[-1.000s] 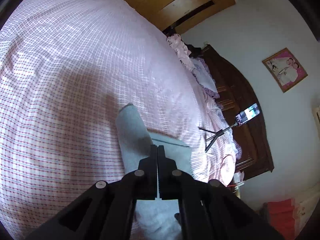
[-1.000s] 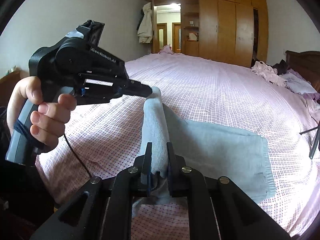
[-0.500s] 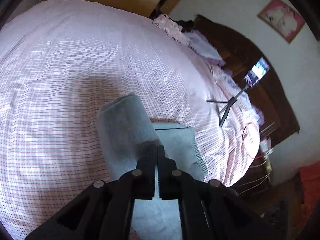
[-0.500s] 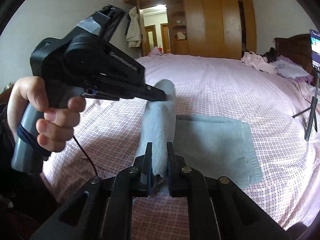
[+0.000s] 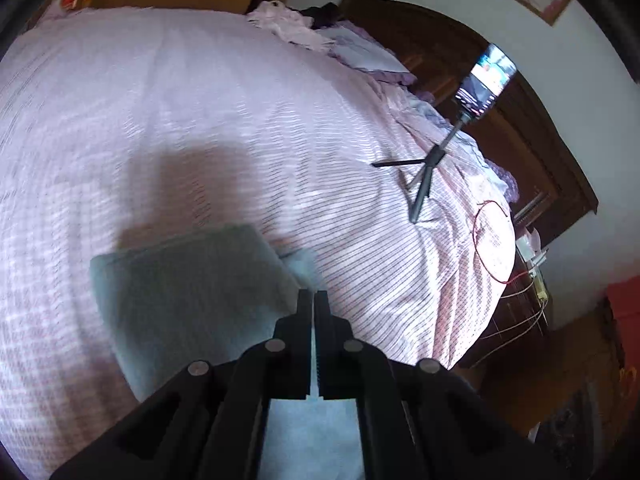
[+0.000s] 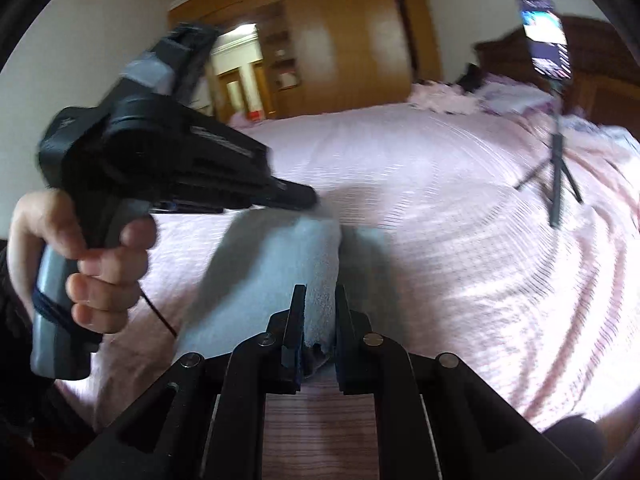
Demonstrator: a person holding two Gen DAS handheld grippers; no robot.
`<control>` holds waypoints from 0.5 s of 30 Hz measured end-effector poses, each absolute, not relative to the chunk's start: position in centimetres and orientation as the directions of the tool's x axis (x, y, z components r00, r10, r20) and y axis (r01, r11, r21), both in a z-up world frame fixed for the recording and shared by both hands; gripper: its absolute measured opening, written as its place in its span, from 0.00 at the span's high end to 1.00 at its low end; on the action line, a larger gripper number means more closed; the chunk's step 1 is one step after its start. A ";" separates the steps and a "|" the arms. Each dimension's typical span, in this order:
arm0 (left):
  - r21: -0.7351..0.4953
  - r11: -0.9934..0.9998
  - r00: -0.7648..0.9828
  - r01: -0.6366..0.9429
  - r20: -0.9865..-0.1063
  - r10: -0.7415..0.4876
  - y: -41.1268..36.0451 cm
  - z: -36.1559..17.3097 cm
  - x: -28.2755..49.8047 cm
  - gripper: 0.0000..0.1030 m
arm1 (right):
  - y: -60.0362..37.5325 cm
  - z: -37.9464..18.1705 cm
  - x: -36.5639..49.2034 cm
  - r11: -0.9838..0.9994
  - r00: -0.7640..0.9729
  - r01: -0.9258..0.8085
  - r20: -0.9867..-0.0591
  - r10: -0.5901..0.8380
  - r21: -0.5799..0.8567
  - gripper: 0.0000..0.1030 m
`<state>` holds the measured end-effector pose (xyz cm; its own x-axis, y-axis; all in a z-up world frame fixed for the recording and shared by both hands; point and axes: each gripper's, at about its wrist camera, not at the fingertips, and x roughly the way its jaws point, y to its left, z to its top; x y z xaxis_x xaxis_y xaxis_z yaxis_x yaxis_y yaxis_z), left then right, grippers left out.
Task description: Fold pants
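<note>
Both grippers clamp one edge of the grey pants [image 6: 276, 276], lifted over the pink checked bedspread [image 6: 460, 216]: right gripper [image 6: 320, 320] at six o'clock, left gripper [image 6: 304, 200] at ten, keeping the fold edge taut and even.

1. Right gripper [image 6: 319, 320]: matte black linkage arms, 4 round silver pivot screws, flat black fingers with a blue edge on the left pad.
2. Left gripper [image 5: 314, 312]: the same black build — 4 silver screws, ribbed inner pads.
3. Left handle: grey grip, blurred white lettering, thin black cable.
</note>
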<state>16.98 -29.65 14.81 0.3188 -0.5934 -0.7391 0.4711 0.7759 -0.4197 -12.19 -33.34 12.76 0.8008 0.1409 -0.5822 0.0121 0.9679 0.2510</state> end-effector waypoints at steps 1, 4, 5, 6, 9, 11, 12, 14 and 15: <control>-0.409 0.772 0.325 0.486 -0.736 -0.594 -30.4 15.0 17.0 1.00 | -33.8 12.5 -12.0 0.967 0.792 0.024 -0.595 0.136 0.253 0.95; -0.336 0.764 0.365 0.551 -0.726 -0.583 -31.7 15.2 16.4 1.00 | -34.8 9.0 -10.1 0.970 0.656 0.092 -0.746 0.112 0.226 0.70; -0.302 0.771 0.391 0.561 -0.724 -0.568 -31.7 15.1 16.2 1.00 | -35.0 7.1 -9.3 0.968 0.577 0.123 -0.810 0.108 0.217 0.55; -0.247 0.789 0.443 0.563 -0.716 -0.540 -31.3 15.2 15.9 1.00 | -35.5 5.6 -8.8 0.957 0.509 0.157 -0.850 0.134 0.244 0.51; -0.125 0.858 0.641 0.498 -0.614 -0.461 -26.7 15.8 14.4 0.89 | -38.1 6.2 -9.2 0.888 0.559 0.193 -0.791 0.249 0.416 0.51; -0.146 0.882 0.678 0.449 -0.587 -0.443 -23.2 15.5 14.0 0.84 | -39.4 7.3 -9.1 0.856 0.616 0.193 -0.739 0.274 0.479 0.50; -0.175 0.885 0.667 0.431 -0.599 -0.443 -21.4 15.0 14.1 0.84 | -39.6 7.6 -8.8 0.849 0.627 0.193 -0.727 0.278 0.491 0.50; -0.217 0.890 0.638 0.402 -0.630 -0.442 -19.2 13.9 14.3 0.84 | -39.7 8.3 -7.0 0.835 0.641 0.145 -0.693 0.329 0.531 0.50; -0.228 0.894 0.630 0.385 -0.643 -0.435 -18.5 13.4 14.5 0.84 | -39.4 8.5 -6.0 0.830 0.639 0.107 -0.677 0.364 0.547 0.50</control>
<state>14.49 -18.55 13.39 0.6303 -0.4348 -0.6431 0.3849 0.8945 -0.2275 -6.02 -39.40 8.45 0.6394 0.3635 -0.6775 0.1075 0.8302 0.5469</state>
